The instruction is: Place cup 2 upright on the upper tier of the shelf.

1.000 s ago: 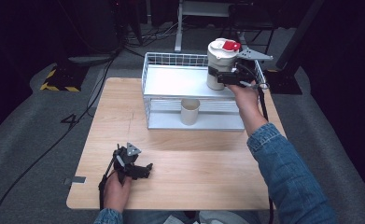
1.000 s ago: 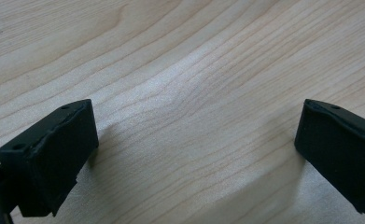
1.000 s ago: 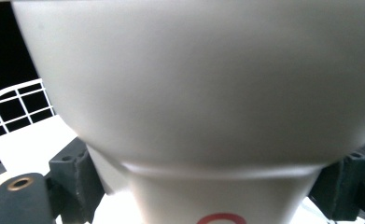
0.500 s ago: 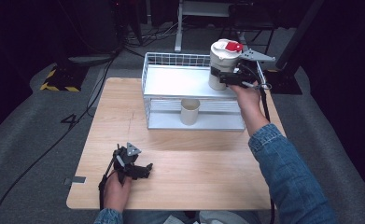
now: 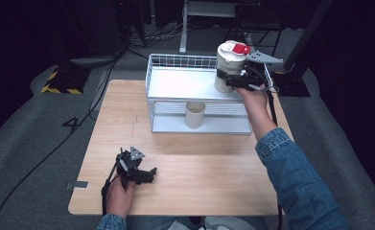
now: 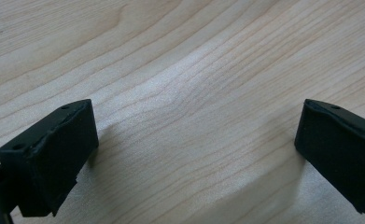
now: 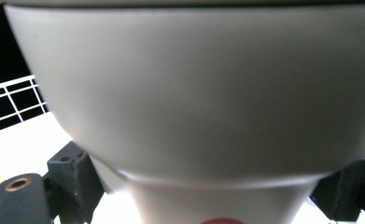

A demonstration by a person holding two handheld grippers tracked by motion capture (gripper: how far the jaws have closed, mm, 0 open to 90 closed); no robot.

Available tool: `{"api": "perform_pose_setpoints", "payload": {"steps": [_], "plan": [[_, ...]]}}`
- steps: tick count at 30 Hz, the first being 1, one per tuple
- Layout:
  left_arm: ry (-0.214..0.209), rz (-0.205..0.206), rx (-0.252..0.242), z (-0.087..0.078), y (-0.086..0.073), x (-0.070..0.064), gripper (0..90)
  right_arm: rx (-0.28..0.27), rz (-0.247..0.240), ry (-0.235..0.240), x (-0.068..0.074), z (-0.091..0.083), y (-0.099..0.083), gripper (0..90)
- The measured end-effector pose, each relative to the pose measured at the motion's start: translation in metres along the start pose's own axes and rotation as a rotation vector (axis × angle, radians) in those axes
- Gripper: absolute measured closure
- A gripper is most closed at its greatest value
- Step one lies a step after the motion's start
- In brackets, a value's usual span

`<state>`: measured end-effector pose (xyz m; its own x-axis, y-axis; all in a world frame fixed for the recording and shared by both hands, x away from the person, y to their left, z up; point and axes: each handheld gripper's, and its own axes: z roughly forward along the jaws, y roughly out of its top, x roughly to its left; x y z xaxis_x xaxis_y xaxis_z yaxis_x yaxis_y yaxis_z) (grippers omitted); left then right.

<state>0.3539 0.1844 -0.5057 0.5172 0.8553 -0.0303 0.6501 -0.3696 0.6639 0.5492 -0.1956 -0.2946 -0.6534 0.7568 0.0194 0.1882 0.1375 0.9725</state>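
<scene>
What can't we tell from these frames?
- Jar base, high view: right hand-held gripper covers it, so resting on or above the rack is unclear.
- Jar top, right gripper view: cut off by the frame, blurred.
- Cup contents, high view: too small.

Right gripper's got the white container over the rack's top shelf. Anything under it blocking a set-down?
Nothing visible. The right gripper holds the white container at the top shelf right end; that shelf looks bare. The beige cup stands on the lower level.
</scene>
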Motion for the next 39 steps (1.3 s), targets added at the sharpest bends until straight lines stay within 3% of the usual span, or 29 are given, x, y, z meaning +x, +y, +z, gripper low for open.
{"api": "perform_pose_setpoints", "payload": {"steps": [6, 15, 22, 39], "plan": [[0.000, 0.000, 0.000, 0.000, 0.000, 0.000, 0.0, 0.004, 0.022, 0.007, 0.000, -0.002, 0.002, 12.1], [0.000, -0.001, -0.001, 0.000, 0.000, 0.000, 0.0, 0.007, -0.029, -0.022, 0.001, -0.013, 0.008, 11.8], [0.000, 0.000, 0.000, 0.000, 0.000, 0.000, 0.0, 0.021, -0.027, -0.026, 0.003, -0.022, 0.010, 11.7], [0.000, 0.000, -0.001, 0.000, 0.000, 0.000, 0.0, 0.033, -0.068, 0.019, 0.013, -0.068, 0.014, 10.9]]}}
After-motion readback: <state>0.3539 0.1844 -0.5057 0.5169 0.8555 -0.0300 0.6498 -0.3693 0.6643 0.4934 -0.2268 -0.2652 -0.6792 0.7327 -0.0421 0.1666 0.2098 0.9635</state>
